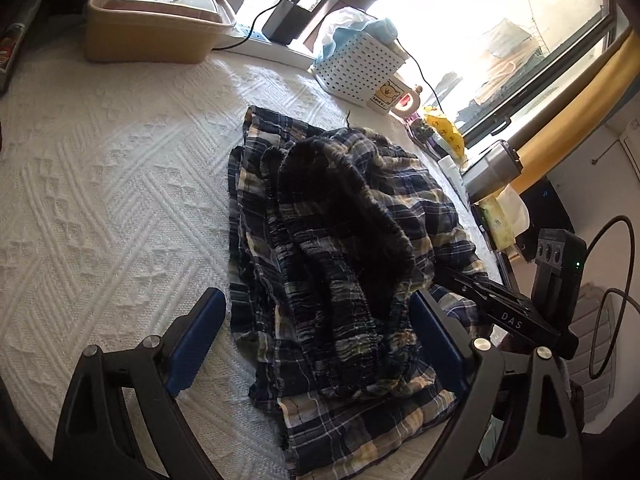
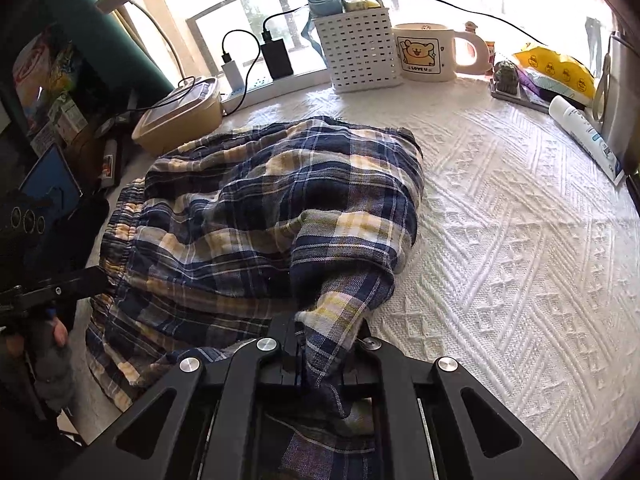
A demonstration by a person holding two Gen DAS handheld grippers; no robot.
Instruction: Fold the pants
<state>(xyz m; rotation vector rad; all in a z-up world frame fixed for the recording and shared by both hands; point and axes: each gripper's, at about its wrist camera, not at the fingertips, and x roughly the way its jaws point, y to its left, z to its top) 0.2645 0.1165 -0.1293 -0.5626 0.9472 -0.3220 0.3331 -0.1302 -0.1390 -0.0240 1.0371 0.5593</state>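
Observation:
Navy, white and yellow plaid pants (image 1: 344,240) lie bunched on a white textured cloth, the elastic waistband open toward the left wrist camera. My left gripper (image 1: 316,332) is open, its blue pads (image 1: 196,336) on either side of the waistband, just above it. In the right wrist view the pants (image 2: 256,208) lie in a loose heap. My right gripper (image 2: 320,352) is shut on a fold of the plaid fabric, which is drawn up between its black jaws. The right gripper also shows in the left wrist view at the right (image 1: 516,320).
Along the window side stand a tan lidded box (image 2: 180,116), a power strip with chargers (image 2: 272,60), a white perforated basket (image 2: 360,48), a bear mug (image 2: 428,52), a yellow packet (image 2: 556,68) and a white tube (image 2: 584,140). White cloth (image 2: 520,240) spreads right of the pants.

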